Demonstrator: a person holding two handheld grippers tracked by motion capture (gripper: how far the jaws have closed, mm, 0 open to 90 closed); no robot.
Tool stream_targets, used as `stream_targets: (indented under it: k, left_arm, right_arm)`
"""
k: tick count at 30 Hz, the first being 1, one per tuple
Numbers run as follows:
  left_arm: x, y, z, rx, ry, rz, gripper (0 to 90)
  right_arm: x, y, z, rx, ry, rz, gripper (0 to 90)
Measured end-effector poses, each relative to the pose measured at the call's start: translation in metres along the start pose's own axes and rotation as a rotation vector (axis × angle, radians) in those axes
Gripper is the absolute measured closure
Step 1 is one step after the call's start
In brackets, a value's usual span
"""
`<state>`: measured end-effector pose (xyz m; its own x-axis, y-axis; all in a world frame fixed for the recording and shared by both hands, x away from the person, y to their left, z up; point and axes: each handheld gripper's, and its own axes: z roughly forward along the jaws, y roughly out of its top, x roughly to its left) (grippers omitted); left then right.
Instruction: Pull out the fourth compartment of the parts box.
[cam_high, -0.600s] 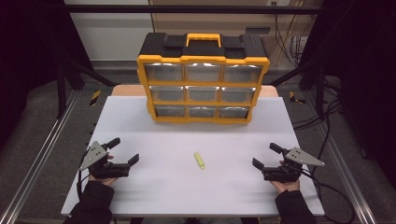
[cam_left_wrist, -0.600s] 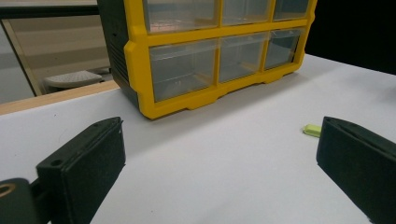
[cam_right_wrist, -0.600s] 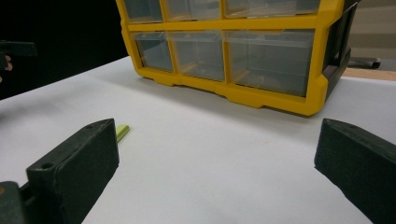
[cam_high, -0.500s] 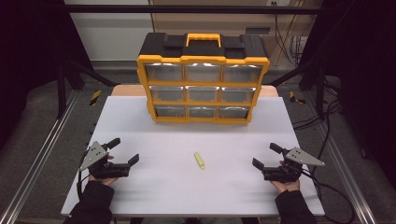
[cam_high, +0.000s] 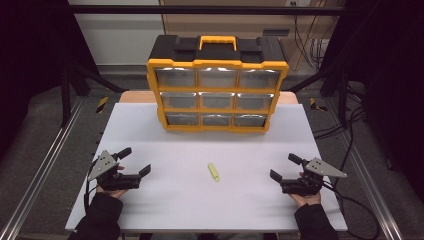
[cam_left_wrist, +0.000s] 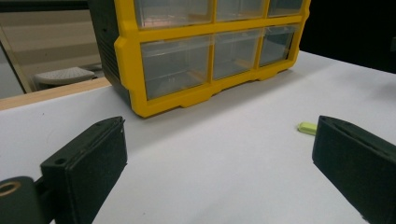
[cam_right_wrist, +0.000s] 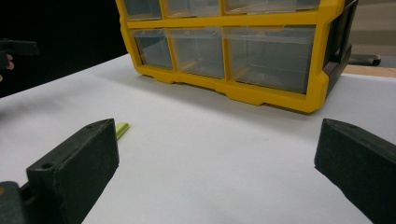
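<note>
Both the left gripper (cam_high: 134, 162) and right gripper (cam_high: 283, 167) stand wide open, empty, flanking the small yellow-green plastic stick (cam_high: 214, 172). Risk: its low profile may slip between closing jaws.

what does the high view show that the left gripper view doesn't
The high view alone takes in both hands, the left gripper and right gripper, both open, and the organizer's orange handle. The left gripper view alone gives a close look between its own jaws. Both share the yellow drawer organizer, the small yellow-green piece and the white table.
</note>
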<state>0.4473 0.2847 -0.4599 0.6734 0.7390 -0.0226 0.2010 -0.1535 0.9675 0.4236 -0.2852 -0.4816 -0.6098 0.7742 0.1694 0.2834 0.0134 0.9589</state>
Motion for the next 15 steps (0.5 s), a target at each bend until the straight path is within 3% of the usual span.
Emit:
stream_targets:
  k: [15]
  left_arm:
    - [-0.006, 0.02, 0.007, -0.02, -0.016, 0.041, 3.6]
  right_arm:
    - [0.0, 0.0, 0.002, 0.007, 0.0, -0.003, 0.4]
